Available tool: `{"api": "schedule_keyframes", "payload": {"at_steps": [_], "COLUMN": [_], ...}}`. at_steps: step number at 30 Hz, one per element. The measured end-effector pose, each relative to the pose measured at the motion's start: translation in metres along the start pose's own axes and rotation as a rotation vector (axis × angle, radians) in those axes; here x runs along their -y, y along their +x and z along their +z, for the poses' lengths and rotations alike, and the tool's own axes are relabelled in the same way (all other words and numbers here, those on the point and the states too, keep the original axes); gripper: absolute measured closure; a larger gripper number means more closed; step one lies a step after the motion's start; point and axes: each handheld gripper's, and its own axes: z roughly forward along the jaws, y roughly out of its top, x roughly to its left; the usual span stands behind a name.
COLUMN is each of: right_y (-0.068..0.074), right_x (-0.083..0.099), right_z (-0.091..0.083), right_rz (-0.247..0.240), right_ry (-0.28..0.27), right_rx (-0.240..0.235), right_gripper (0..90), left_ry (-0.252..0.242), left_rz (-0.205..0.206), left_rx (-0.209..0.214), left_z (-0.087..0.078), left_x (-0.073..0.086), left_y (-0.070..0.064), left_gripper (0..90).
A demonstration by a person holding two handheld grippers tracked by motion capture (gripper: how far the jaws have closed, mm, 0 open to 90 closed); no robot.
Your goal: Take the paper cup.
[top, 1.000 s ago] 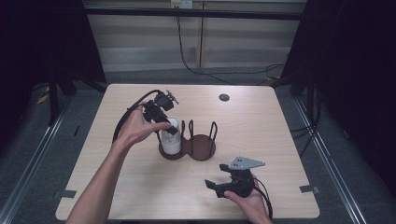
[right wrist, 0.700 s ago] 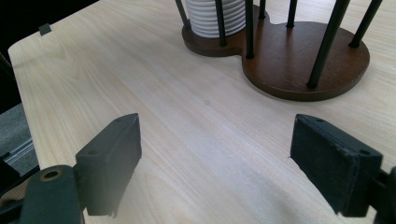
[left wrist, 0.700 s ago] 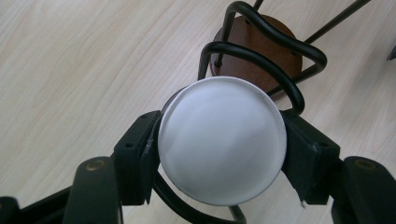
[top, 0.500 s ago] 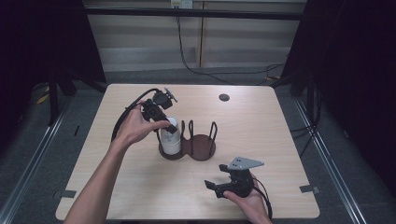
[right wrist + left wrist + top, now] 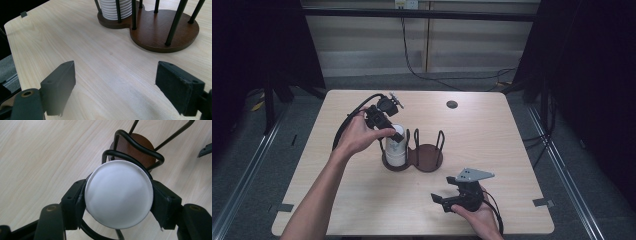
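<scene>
A dark brown two-slot holder (image 5: 428, 159) with black wire loops stands mid-table. Its left slot holds a white ribbed cup stack (image 5: 395, 150); the right slot is bare. My left gripper (image 5: 395, 133) reaches in from the left and is shut on the top of the stack. In the left gripper view the pads (image 5: 75, 200) press both sides of the round white cup end (image 5: 118, 200), above the holder's brown base (image 5: 136, 146). My right gripper (image 5: 442, 190) hovers low near the table's front edge, open, jaws pointing at the holder (image 5: 160, 32) and the stack (image 5: 115, 8), nothing between them.
A small dark round disc (image 5: 452, 104) lies at the back of the table (image 5: 512, 150), right of centre. The left gripper's black cable (image 5: 348, 120) loops over the table's left side. Dark floor and rails surround the table.
</scene>
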Motion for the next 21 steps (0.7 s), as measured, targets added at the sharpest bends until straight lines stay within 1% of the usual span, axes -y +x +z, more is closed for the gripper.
{"api": "schedule_keyframes", "payload": {"at_steps": [2,3,6,9,12,13,15,16,17,20,21], "right_y": [0.0,0.0,0.0,0.0,0.0,0.0,0.0,0.0,0.0,0.0,0.0], "right_x": [0.0,0.0,0.0,0.0,0.0,0.0,0.0,0.0,0.0,0.0,0.0], "right_z": [0.0,0.001,0.001,0.001,0.001,0.001,0.001,0.001,0.001,0.001,0.001], "right_rz": [-0.001,0.001,0.0,0.001,0.002,0.002,0.002,0.003,0.002,0.002,0.002], "right_ry": [0.002,0.001,0.002,0.002,0.003,0.003,0.003,0.003,0.002,0.002,0.003], "right_rx": [0.0,-0.001,-0.002,-0.002,-0.002,-0.002,-0.002,-0.003,-0.003,-0.004,-0.004], "right_gripper": [15.9,15.9,15.9,15.9,15.9,15.9,15.9,15.9,15.9,15.9,15.9], "left_ry": [-0.011,-0.009,-0.022,-0.023,-0.018,-0.019,-0.022,-0.027,-0.023,-0.035,-0.032], "left_rz": [0.005,0.004,-0.009,-0.017,-0.016,-0.014,-0.025,-0.031,-0.028,-0.031,-0.03], "left_rx": [0.0,0.005,0.001,0.005,-0.007,-0.004,-0.004,-0.011,-0.003,-0.001,0.003], "left_z": [-0.001,-0.002,-0.005,-0.007,-0.008,-0.009,-0.011,-0.012,-0.013,-0.015,-0.016], "left_x": [0.0,0.0,0.001,0.001,-0.001,-0.002,-0.002,-0.002,-0.002,-0.001,-0.001], "left_y": [0.0,0.0,0.0,0.0,-0.002,-0.002,-0.002,-0.002,-0.001,-0.002,-0.002], "left_gripper": [35.9,35.9,36.1,36.1,36.1,36.1,36.2,36.1,36.1,36.2,36.2]}}
